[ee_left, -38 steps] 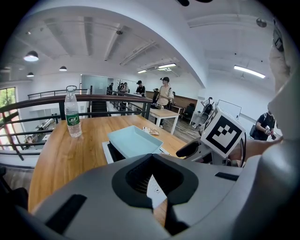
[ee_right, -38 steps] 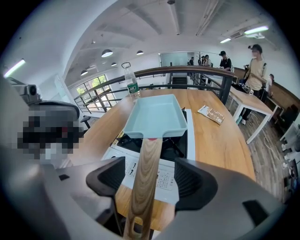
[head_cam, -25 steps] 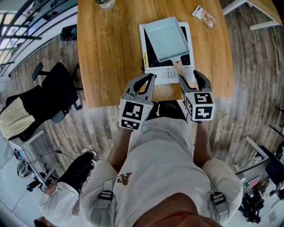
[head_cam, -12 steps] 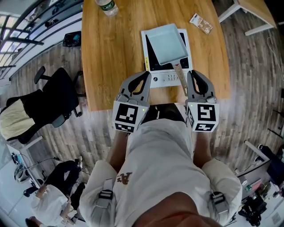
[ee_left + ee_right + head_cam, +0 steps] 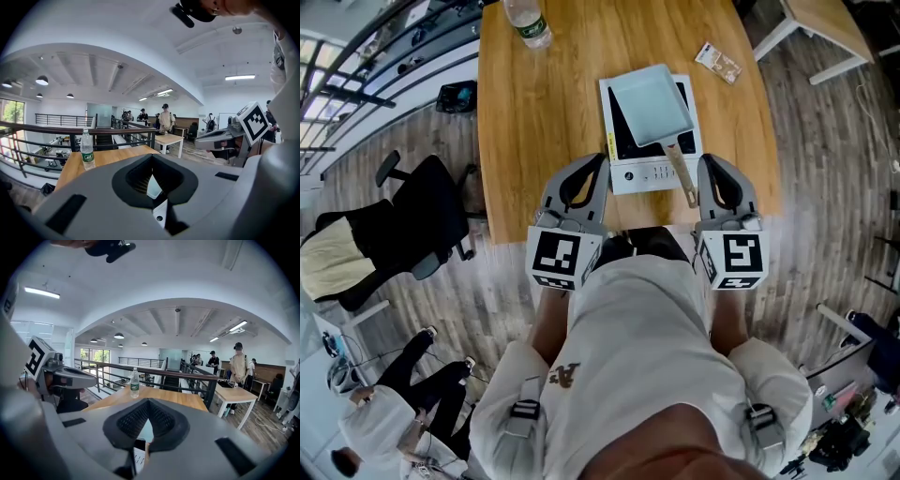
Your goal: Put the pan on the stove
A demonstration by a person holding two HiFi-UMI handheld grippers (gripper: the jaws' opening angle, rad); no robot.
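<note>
**Change:** the right claw (image 5: 705, 161) has just closed with nothing between its jaws, and it has drawn back from the handle (image 5: 680, 174). The left claw (image 5: 600, 159) is also pulled back, jaws together and empty.
**Pan** (image 5: 649, 101): square, pale blue, sitting on the stove (image 5: 649, 175), apart from both claws. The task looks done.
**Tabletop** (image 5: 539, 122): wood, with a bottle (image 5: 528, 22) and a packet (image 5: 718, 62) at the far end.
**Room:** plank floor (image 5: 825, 141), black chair (image 5: 412, 202).

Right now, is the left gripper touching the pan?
Apart. The head view shows the left gripper beside the stove's left edge, with black stove top showing between its tips and the pan.
</note>
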